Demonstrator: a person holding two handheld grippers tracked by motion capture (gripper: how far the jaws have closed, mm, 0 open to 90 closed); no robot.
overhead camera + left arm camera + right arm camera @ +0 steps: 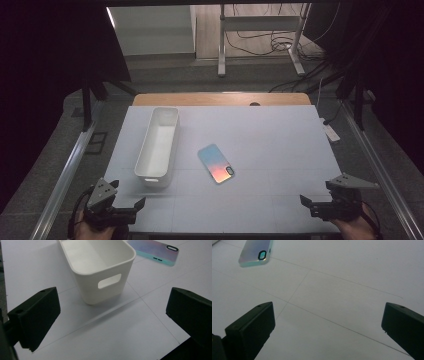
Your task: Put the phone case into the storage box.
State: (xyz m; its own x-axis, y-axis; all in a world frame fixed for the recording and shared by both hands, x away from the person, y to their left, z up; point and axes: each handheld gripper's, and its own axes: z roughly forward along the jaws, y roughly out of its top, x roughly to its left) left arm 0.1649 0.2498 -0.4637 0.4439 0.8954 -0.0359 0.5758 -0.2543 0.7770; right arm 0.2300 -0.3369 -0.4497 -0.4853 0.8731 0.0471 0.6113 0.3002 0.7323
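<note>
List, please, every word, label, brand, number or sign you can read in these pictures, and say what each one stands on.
None: no readable text shows anywhere.
The phone case shows only a colour fade and a camera cut-out, no lettering.
The white bin is plain.
The white mat bears only thin lines.

Matt white plastic bin (100,267), smooth-walled, upper centre. Glossy iridescent phone case (216,163), mint rubbery rim, mid-frame. Matt pale sheet over table (260,150); bare wood at far edge. Dull black plastic jaws, slightly grainy, bottom corners.
</note>
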